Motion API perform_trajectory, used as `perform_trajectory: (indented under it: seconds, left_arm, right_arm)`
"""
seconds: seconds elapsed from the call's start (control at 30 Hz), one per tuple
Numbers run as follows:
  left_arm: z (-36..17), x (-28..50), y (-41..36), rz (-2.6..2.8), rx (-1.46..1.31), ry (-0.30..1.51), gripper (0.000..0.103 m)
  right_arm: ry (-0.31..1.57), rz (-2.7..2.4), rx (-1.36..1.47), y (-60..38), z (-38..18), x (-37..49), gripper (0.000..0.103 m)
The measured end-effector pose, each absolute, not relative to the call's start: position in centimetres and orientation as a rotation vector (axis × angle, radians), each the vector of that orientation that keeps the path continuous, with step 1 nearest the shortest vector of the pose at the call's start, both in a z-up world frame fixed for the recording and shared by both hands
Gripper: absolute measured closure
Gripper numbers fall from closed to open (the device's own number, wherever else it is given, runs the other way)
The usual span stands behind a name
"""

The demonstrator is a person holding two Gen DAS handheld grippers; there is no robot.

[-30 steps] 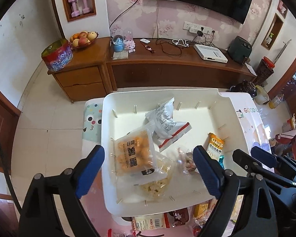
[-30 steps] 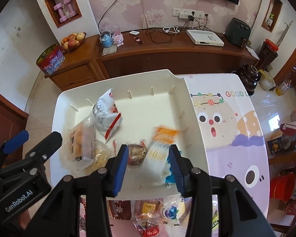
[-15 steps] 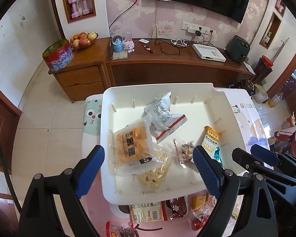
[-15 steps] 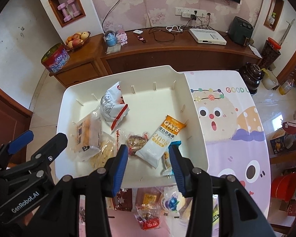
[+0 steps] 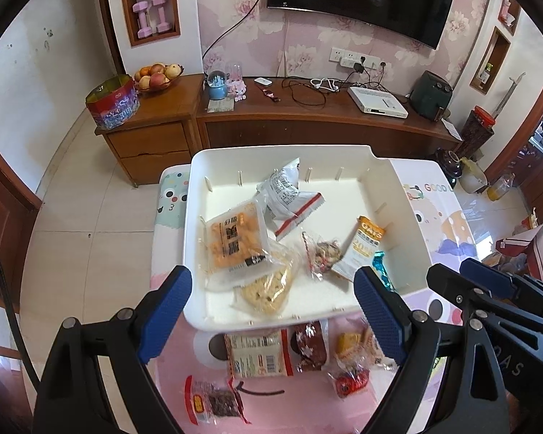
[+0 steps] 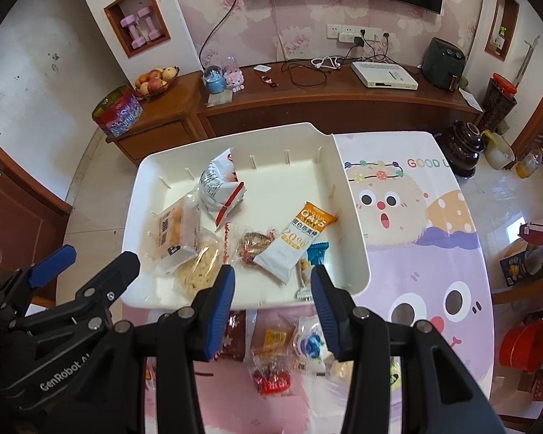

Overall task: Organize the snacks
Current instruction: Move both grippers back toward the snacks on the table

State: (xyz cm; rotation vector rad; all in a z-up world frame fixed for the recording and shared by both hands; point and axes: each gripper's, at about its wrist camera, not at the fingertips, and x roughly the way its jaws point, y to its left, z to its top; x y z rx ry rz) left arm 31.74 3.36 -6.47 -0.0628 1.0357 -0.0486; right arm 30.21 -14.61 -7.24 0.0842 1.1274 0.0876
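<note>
A living room with a wooden TV cabinet and a wall television is sitting behind a table covered in a pink cartoon cloth (image 6: 427,238). On it a white tray (image 5: 387,181) is lying just beyond both claws.

The left gripper (image 5: 271,311) is hanging over the tray's near edge, its jaws spread wide and holding nothing. Just ahead of it, inside the tray, an orange cracker pack (image 5: 235,242) is lying on a clear bag of pale biscuits (image 5: 268,289); farther ahead a white packet with a red strip (image 5: 289,195) is leaning toward the far wall. Ahead and to its right a small nut bag (image 5: 322,256) and an oat bar (image 5: 362,249) are resting.

The right gripper (image 6: 271,300) is hovering above the same near edge, jaws part open and empty, with the oat bar and a blue wrapper (image 6: 316,255) just ahead of it.

Below both claws, on the cloth, loose snacks are waiting: a labelled white bag (image 5: 257,354), a dark brown pack (image 5: 309,343), a red candy (image 6: 271,379) and a blue-printed pack (image 6: 309,343).

The step in hand looks like fetching the next loose snack. It would go best by tipping one claw down over a single pack, closing across its narrow side, and keeping the other claw clear.
</note>
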Motion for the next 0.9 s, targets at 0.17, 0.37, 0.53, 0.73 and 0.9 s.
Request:
perform_trajectory:
  seconds: [0.17, 0.37, 0.53, 0.73, 0.9]
  left_arm:
    - [-5.4, 29.0, 2.8, -0.047, -0.046, 1.003, 0.013]
    - [-4.8, 25.5, 2.6, -0.044, -0.056, 0.99, 0.012]
    - [-5.2, 22.5, 2.6, -0.037, -0.049, 0.981, 0.012]
    - [-7.4, 18.8, 3.2, -0.028, -0.047, 1.012, 0.012]
    - [-10.7, 15.7, 4.0, -0.01, -0.052, 1.076, 0.012]
  right_arm:
    - [1.11, 0.111, 0.084, -15.0, -6.2, 28.1, 0.059]
    - [1.103, 0.145, 0.072, -15.3, -5.5, 25.1, 0.059]
    - [1.12, 0.178, 0.059, -15.4, -6.0, 22.2, 0.059]
    - [1.181, 0.207, 0.03, -15.0, -8.3, 18.7, 0.059]
    - [1.274, 0.203, 0.035, -15.3, -12.0, 16.1, 0.059]
